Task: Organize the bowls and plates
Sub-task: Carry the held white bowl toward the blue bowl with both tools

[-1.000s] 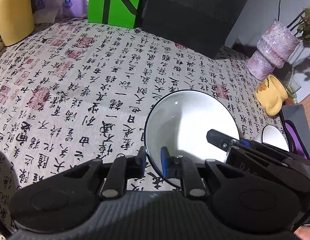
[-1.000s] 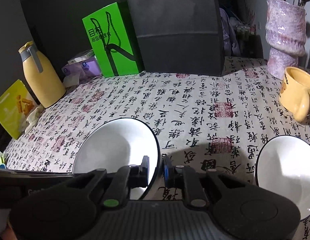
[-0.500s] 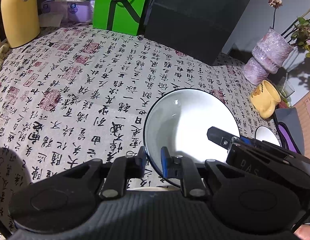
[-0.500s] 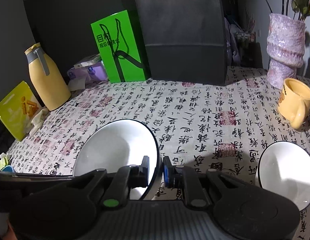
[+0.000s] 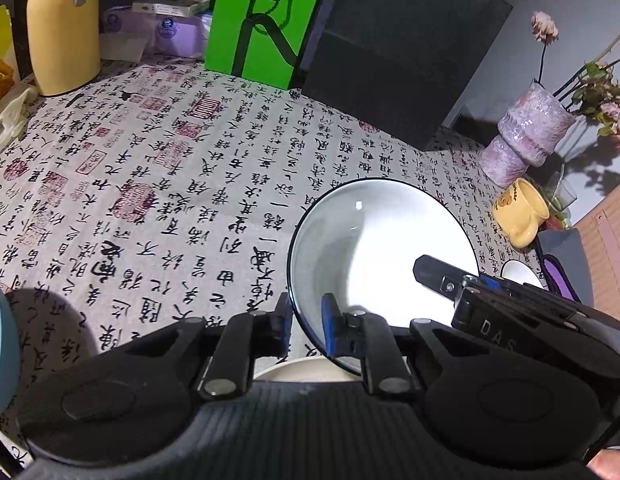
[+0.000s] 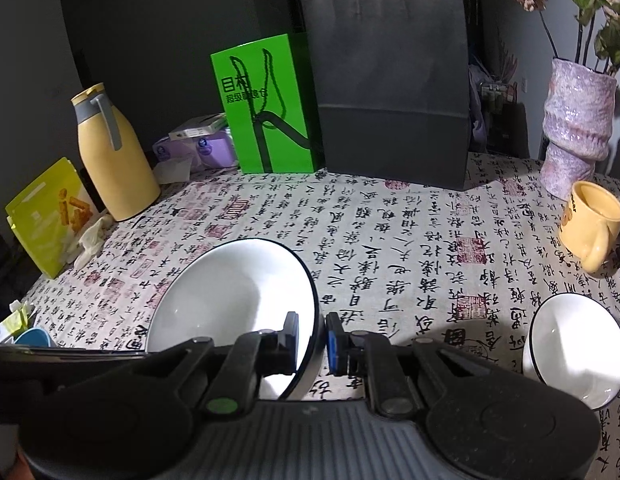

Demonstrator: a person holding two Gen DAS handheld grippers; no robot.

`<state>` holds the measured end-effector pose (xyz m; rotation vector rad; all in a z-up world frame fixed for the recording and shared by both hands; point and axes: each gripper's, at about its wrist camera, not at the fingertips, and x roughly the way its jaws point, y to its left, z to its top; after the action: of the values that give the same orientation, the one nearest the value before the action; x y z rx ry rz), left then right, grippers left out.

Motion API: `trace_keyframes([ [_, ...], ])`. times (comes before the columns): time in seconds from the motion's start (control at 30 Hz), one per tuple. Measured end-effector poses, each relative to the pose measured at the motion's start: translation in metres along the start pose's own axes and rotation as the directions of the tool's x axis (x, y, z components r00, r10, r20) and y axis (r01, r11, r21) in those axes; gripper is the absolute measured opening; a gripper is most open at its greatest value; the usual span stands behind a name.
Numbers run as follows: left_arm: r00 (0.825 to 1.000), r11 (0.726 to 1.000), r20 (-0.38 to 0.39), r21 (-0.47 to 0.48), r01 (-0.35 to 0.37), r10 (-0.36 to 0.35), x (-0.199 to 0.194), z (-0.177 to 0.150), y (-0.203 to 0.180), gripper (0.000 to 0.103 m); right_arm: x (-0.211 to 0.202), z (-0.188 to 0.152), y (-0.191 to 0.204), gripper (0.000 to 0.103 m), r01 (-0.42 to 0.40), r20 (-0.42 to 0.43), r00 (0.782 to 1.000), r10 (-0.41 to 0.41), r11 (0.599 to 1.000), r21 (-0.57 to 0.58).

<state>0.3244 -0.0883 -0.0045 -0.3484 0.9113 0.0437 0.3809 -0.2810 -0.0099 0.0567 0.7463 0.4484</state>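
My left tongs (image 5: pixel 306 320) and right tongs (image 6: pixel 312 340) each pinch opposite rims of one black-rimmed white bowl (image 5: pixel 382 248), held above the calligraphy-cloth surface (image 5: pixel 170 184). I see a smaller white bowl (image 6: pixel 574 356) resting just right of my right tongs.

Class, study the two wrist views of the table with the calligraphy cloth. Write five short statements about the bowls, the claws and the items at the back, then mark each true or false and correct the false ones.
1. Both the left claw and the right claw grip the rim of the large white bowl. True.
2. The yellow mug stands upright. False: it lies tipped on its side.
3. A smaller white bowl sits to the right of the large one. True.
4. The green bag stands to the right of the black paper bag. False: it stands to its left.
5. The yellow thermos jug lies flat. False: it stands upright.
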Motion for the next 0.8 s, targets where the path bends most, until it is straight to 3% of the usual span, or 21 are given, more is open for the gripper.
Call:
trace_keyframes([
  [0.8, 0.997, 0.997, 0.074, -0.066, 0.031, -0.026, -0.057, -0.011, 0.063, 0.016, -0.024, -0.002, 0.079, 0.013, 0.001, 0.016, 1.0, 0.0, 0.997, -0.082],
])
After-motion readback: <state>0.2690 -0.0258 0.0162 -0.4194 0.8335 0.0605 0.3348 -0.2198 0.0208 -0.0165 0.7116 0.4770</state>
